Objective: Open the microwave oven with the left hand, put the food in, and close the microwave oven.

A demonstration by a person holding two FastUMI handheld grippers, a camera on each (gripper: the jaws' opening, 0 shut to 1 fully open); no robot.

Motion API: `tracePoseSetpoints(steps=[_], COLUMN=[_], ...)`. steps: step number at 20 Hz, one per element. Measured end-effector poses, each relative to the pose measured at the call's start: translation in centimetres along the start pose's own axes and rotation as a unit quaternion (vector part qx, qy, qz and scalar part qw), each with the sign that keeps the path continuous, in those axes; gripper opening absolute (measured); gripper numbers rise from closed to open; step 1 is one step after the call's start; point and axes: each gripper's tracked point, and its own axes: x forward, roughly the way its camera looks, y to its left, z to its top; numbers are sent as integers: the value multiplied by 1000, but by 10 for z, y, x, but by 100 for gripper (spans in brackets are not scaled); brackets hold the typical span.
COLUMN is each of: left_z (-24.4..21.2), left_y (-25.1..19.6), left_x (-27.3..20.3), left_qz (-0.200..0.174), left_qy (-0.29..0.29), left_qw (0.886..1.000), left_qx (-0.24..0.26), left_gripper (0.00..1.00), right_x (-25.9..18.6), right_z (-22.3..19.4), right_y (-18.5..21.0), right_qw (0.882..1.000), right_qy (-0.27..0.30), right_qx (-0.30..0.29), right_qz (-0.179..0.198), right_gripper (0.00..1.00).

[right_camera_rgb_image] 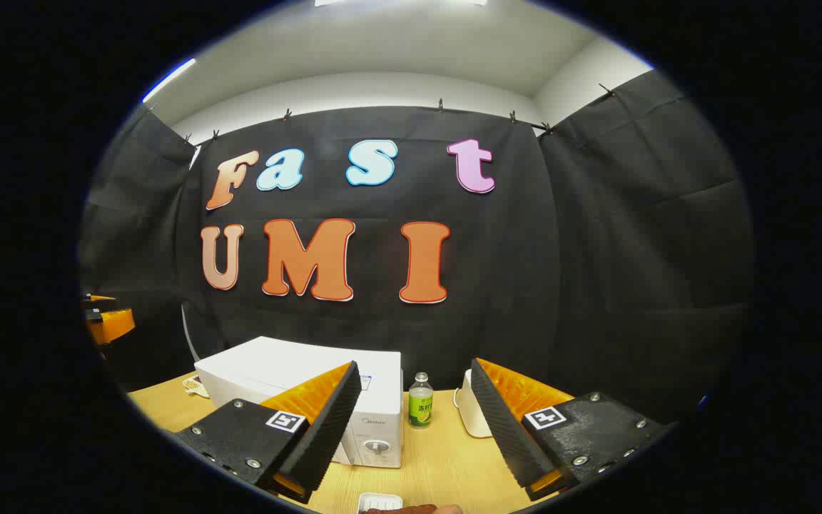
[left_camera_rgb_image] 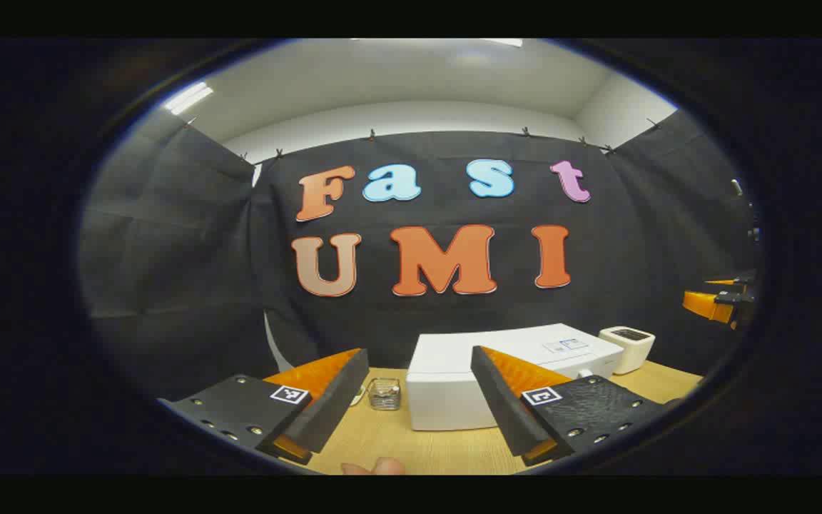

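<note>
The opening step is not yet begun: the left gripper [left_camera_rgb_image: 419, 407] and right gripper [right_camera_rgb_image: 415, 421] both stand wide, holding nothing. The microwave oven [left_camera_rgb_image: 482, 378] sits toward the tabletop's [left_camera_rgb_image: 411, 450] far edge, door closed. Its long axis runs parallel to that edge, its front facing the near edge. Next, the left gripper must reach the door.

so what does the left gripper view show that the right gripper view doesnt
Left gripper view: a small glass jar left of the microwave and a white toaster to its right. Right gripper view: a green-labelled bottle beside the microwave's control knob, and a white tray at the bottom edge. Shared: the closed microwave on the wooden table, with each gripper's jaws apart and empty.
</note>
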Motion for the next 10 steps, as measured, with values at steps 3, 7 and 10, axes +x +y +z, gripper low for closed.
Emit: tracePoseSetpoints(steps=[3,7,10], left_z=[2,8,11], left_y=[-4,-7,-10], left_x=[2,-1,0], left_qz=[-4,-7,-10], left_qy=[1,-6,-8], left_qw=[1000,1000,1000], left_qx=[-1,5,9], left_gripper=[92,92,92], right_x=[-1,-2,-1], right_z=[4,4,3], right_y=[-2,-3,-5], right_qw=[1000,1000,1000], right_qy=[-3,-4,-3], right_qx=[-6,-7,-6], right_qz=[-1,2,-1], right_gripper=[96,96,96])
